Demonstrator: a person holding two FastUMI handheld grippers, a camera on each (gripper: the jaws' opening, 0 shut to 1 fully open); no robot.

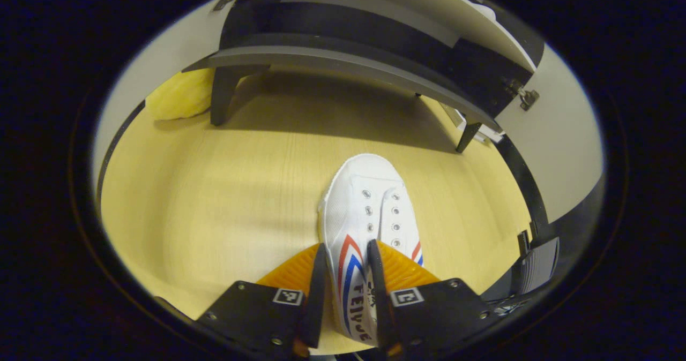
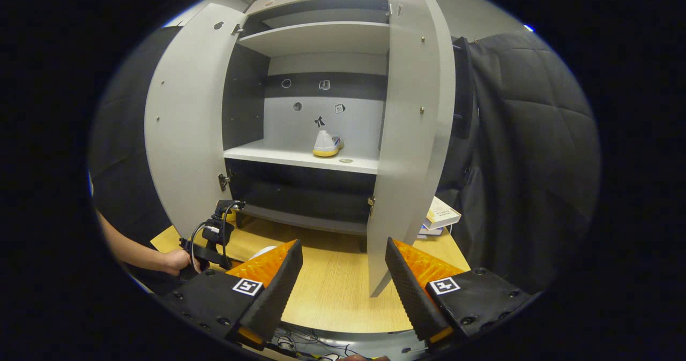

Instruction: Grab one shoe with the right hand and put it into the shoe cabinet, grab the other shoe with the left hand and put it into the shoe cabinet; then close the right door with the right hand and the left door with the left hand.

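Cabinet standing open, centre frame.
A shoe is sitting on the middle shelf; the right gripper is gaping at bottom; a hand is showing lower left.

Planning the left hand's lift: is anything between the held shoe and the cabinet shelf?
Nothing visible. The left gripper grips the shoe on the floor; both doors are open, and the shelf beside the placed shoe is free.

One shoe sits on the cabinet's middle shelf between both open doors, the other shoe on the floor before the cabinet.
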